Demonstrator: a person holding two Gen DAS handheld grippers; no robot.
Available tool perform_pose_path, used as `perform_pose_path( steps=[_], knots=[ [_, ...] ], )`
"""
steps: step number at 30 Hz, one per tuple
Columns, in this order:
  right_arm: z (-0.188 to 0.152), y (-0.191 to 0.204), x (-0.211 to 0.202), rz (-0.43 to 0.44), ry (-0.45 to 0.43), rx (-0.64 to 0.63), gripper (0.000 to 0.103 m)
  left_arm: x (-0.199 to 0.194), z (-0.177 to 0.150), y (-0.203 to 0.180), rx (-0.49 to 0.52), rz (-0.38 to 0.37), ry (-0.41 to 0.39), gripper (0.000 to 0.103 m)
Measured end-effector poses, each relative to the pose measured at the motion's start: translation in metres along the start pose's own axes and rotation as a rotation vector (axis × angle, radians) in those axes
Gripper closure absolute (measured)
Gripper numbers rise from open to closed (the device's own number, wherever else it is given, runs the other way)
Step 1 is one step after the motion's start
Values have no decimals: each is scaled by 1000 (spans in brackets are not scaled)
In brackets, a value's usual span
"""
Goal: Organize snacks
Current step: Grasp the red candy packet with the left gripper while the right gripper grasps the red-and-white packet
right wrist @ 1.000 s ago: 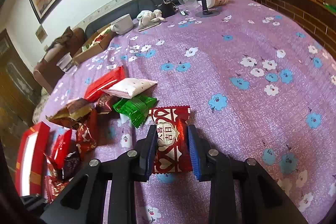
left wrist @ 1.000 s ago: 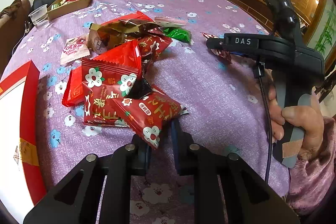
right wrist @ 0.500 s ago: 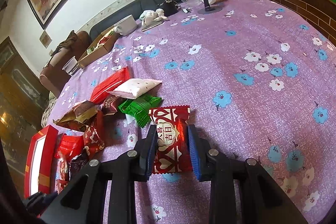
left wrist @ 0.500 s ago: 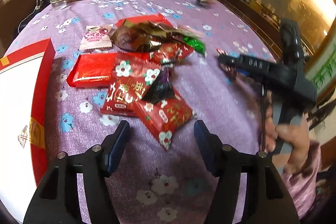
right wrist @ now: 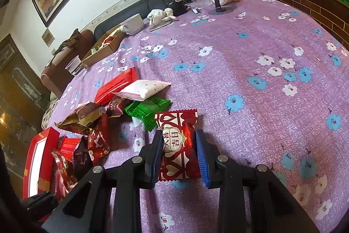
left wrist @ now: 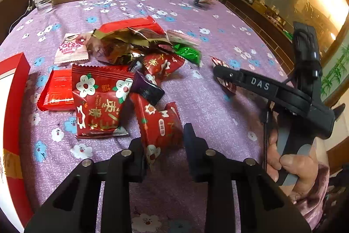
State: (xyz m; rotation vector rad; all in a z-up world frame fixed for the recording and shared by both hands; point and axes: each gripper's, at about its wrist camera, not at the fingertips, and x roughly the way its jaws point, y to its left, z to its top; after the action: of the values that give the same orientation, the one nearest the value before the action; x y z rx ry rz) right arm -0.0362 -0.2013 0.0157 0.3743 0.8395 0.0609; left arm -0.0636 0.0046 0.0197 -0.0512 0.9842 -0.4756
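Most snacks (left wrist: 122,71) lie in a messy pile on the desk (left wrist: 218,21). The right gripper (right wrist: 180,149) jaws squeeze a red packet (right wrist: 177,145). The left gripper (left wrist: 164,145) jaws are spread around another packet (left wrist: 159,126), not pinching it. Nearly all sorting is left.

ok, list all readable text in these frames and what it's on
"DAS": on the right tongs, seen from the left wrist.
"otse", first letter cut off: pink-white packet.
"MANN", partial: brown packet.
"HAPPY MOMENT", faint: red flower packet.
Chinese characters on the red snack packets, including the heart-pattern packet: not confidently readable.
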Motion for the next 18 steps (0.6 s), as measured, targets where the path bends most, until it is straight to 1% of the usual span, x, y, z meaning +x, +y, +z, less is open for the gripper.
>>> perform_pose_path(
  steps=[4, 6, 8, 12, 15, 18],
  knots=[
    [0, 0, 0, 0, -1, -2, 71, 0, 1, 2, -21, -17, -10, 80],
    [0, 1, 0, 1, 0, -4, 71, -3, 2, 2, -25, -29, -27, 84],
    [0, 1, 0, 9, 2, -1, 72, -4, 3, 3, -34, -40, -30, 84],
    [0, 1, 1, 32, 7, 5, 73, -4, 4, 4, -43, -38, -33, 85],
    [0, 3, 1, 45, 10, -7, 73, -5, 7, 4, -59, -40, -51, 85],
    [-1, 7, 0, 67, 5, -13, 73, -8, 10, -2, -42, -37, -72, 86]
  ],
)
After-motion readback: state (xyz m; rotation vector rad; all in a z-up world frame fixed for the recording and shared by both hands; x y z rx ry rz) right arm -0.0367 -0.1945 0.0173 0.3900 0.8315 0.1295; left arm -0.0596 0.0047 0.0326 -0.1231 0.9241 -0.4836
